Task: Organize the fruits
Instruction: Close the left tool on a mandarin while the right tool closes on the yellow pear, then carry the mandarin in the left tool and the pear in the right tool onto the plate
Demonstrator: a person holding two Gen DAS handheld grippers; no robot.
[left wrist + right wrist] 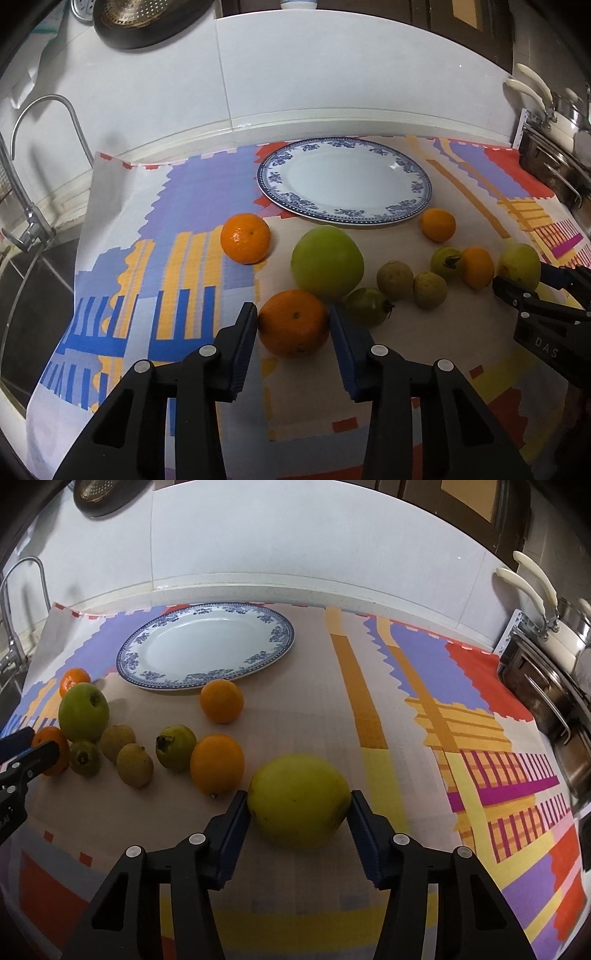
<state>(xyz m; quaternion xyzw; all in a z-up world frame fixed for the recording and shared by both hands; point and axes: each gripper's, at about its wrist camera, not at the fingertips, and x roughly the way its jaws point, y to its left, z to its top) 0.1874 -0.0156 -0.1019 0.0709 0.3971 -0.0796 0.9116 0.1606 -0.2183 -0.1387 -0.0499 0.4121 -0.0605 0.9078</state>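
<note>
The plate (343, 181) is bare in both views, so no fruit is sorted yet; all fruit lies on the cloth (177, 266) below it. I judge the task is at its very start, at the first pick.

In the left wrist view, the left gripper (293, 325) stands at the lower middle of the frame with its jaws narrowed around an orange (293, 325). Both pads appear to touch the orange's sides, so I read it as gripped, though it rests on the cloth and is not lifted. In the right wrist view, the right gripper (298, 805) is at the lower middle, and its jaws hold a yellow fruit (298, 799) in the same way: pads against both sides, fruit not yet raised.

What is left: both fruits must go to the plate, and then the others, namely three more oranges, the big green apple (327, 262) and the small green and brownish fruits at the centre.

The left view shows the tap (40, 155) at the left edge and the orange (245, 239) left of the apple fully; in the right view that orange is half hidden behind the apple. The right view shows more of the cloth at the right and the pots (554, 686). Each view catches the other gripper only at its edge.
</note>
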